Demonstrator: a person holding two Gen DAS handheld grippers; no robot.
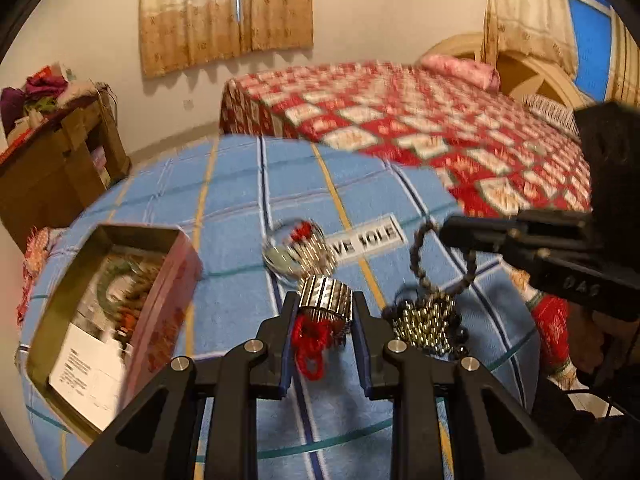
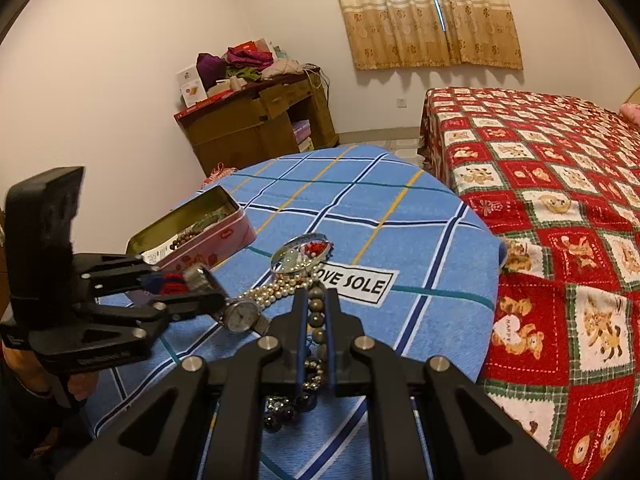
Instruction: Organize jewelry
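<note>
The left hand-held gripper point(image 1: 323, 312) pinched a metal watch band point(image 1: 326, 298) with red string point(image 1: 310, 344) hanging from it, lifted a little above the blue checked surface point(image 1: 232, 184). In the right wrist view the watch face point(image 2: 241, 316) hung down beside its fingers. The right hand-held gripper point(image 2: 318, 312) was nearly pressed together on a string of round brown beads point(image 2: 318, 320). The watch looked hard, shiny and a bit heavy, so it could slip; I think holding the band across its flat sides was a good way. The beads looked light and floppy, so they would swing and sag, and a pinch on one bead should work. A pile of pearls point(image 2: 276, 290) and dark shiny beads point(image 1: 426, 322) lay on the surface, close by. A pink tin box point(image 2: 208, 236) sat open to the left, with a green bangle point(image 1: 120, 280), brown beads and a white paper card point(image 1: 88, 372) inside. A small glass dish point(image 2: 302, 254) held little red things.
</note>
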